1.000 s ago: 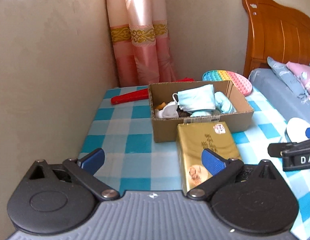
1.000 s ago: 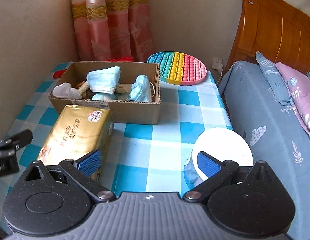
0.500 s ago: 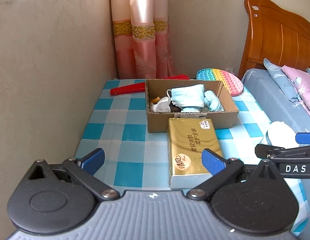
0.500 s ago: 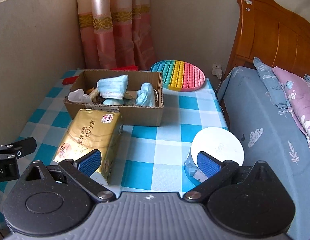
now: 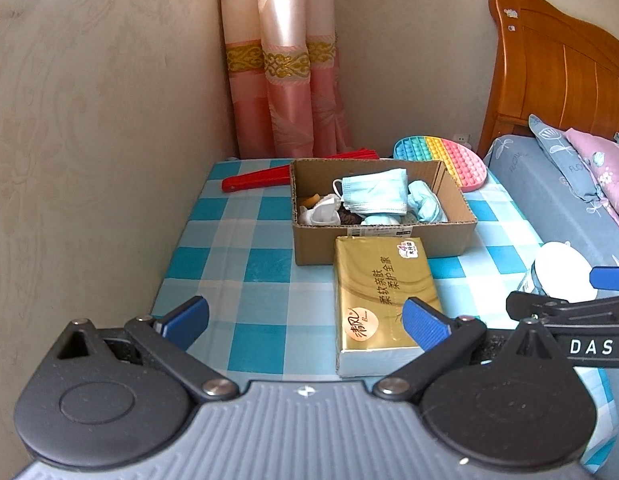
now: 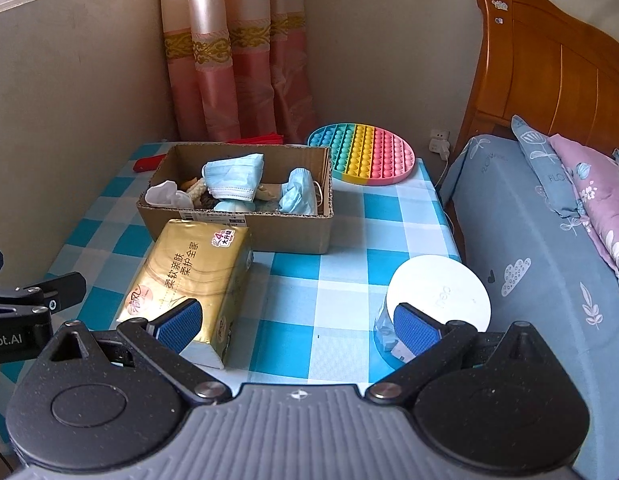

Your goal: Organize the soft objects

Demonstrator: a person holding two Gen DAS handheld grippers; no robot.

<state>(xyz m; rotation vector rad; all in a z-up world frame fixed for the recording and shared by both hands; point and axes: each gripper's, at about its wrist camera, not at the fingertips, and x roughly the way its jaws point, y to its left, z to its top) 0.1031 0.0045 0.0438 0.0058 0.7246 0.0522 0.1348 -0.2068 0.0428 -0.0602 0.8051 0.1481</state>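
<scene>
A cardboard box (image 5: 383, 242) (image 6: 237, 228) stands on the blue checked table and holds blue face masks (image 5: 373, 196) (image 6: 233, 178) and a white cloth (image 5: 321, 212). A gold tissue pack (image 5: 383, 296) (image 6: 189, 280) lies against the box's near side. A white-lidded round tub (image 6: 439, 292) (image 5: 563, 274) stands at the table's right edge. My left gripper (image 5: 305, 320) is open and empty, held back above the near edge. My right gripper (image 6: 297, 320) is open and empty between the pack and the tub.
A rainbow pop-it disc (image 6: 363, 154) and a red folded fan (image 5: 261, 180) lie behind the box. A wall (image 5: 89, 160) borders the left side, a pink curtain (image 6: 233, 60) hangs behind. A bed (image 6: 541, 260) with pillows adjoins the right.
Both grippers have drawn back and up from the table, so the box, pack and tub look smaller and farther. Nothing was gripped or moved.
</scene>
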